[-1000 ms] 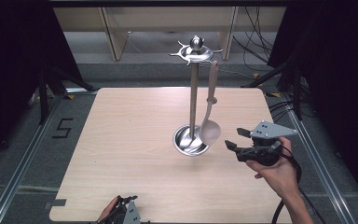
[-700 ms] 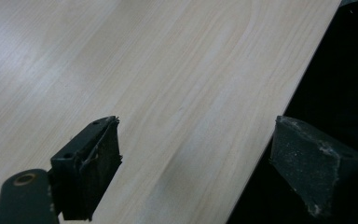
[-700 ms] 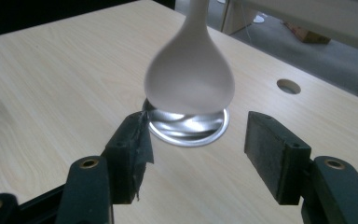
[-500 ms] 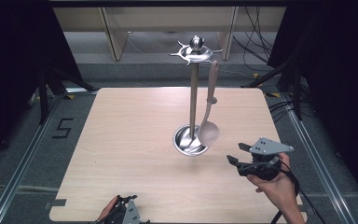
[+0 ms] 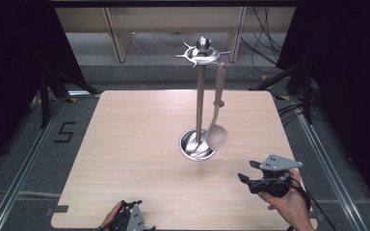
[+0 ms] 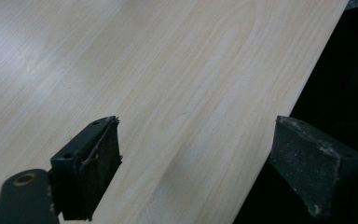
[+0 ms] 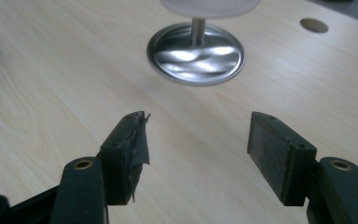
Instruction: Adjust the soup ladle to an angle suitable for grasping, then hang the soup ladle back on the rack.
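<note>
Ladle [image 5: 216,130], one pale long-handled piece with a frosted bowl, is hanging from one steel stand [image 5: 200,103] near the bench's [image 5: 125,144] middle. Right hand-held gripper [image 5: 248,172], near the right front corner, has just been opening, nothing between its jaws. Left hand-held gripper [image 5: 125,219] is sitting apart, empty, at the front edge.

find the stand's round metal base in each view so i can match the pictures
High view: the base sits right of the table's middle, under the hanging spoon.
Left gripper view: bare table ahead of the open jaws, base not in it.
Right gripper view: base at top centre, beyond the open, empty jaws.
Shared landmark: the light wood table top.
</note>
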The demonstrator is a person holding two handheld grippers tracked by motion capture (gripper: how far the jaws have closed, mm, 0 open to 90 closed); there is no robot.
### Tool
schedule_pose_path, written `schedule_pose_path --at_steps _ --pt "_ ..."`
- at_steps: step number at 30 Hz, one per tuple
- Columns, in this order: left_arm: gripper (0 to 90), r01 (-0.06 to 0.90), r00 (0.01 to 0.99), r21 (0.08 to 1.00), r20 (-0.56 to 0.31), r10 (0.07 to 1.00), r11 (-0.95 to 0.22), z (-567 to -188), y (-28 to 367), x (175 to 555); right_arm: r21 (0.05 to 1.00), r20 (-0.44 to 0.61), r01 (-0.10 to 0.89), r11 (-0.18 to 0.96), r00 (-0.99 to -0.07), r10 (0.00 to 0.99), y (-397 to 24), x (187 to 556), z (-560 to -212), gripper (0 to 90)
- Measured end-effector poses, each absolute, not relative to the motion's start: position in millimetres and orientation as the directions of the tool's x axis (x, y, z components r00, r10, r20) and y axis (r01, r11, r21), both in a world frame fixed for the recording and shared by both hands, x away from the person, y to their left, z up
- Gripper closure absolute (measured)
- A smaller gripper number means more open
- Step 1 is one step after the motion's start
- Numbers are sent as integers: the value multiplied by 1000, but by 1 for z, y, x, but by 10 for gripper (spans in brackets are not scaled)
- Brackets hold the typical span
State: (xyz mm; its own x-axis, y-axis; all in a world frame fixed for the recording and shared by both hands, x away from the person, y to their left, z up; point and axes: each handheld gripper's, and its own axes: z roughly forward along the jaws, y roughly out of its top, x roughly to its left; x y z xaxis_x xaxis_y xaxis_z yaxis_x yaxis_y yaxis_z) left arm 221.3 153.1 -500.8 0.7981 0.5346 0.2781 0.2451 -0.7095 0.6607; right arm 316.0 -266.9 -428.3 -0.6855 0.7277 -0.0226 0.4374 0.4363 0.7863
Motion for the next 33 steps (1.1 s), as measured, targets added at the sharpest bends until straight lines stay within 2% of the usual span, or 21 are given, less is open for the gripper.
schedule_pose_path --at_steps 5,9,10,12,14,15,16,22,33 --pt "148 245 803 660 272 530 -711 -500 154 222 760 -9 473 446 -679 734 -268 310 -445 375" --pt "148 239 800 660 282 530 -712 -500 153 222 758 -11 465 457 -692 722 -270 307 -449 375" --pt "148 235 801 658 286 526 -715 -500 153 221 750 1 490 444 -672 740 -270 302 -450 373" --pt "149 237 801 659 283 527 -714 -500 153 221 754 -25 461 467 -691 723 -273 301 -452 373" --pt "148 236 799 659 287 529 -714 -500 153 221 750 -29 465 470 -687 726 -275 298 -454 373" --pt "149 237 802 662 281 528 -711 -500 152 221 740 2 495 455 -678 735 -275 294 -455 373" --pt "149 237 802 662 281 528 -711 -500 152 221 747 -24 473 467 -683 730 -278 295 -456 373" --pt "149 235 804 656 284 523 -717 -500 153 220 737 7 502 452 -675 737 -283 289 -463 371" --pt "148 224 804 671 282 523 -706 -500 153 217 713 -10 498 493 -696 718 -280 279 -469 362"
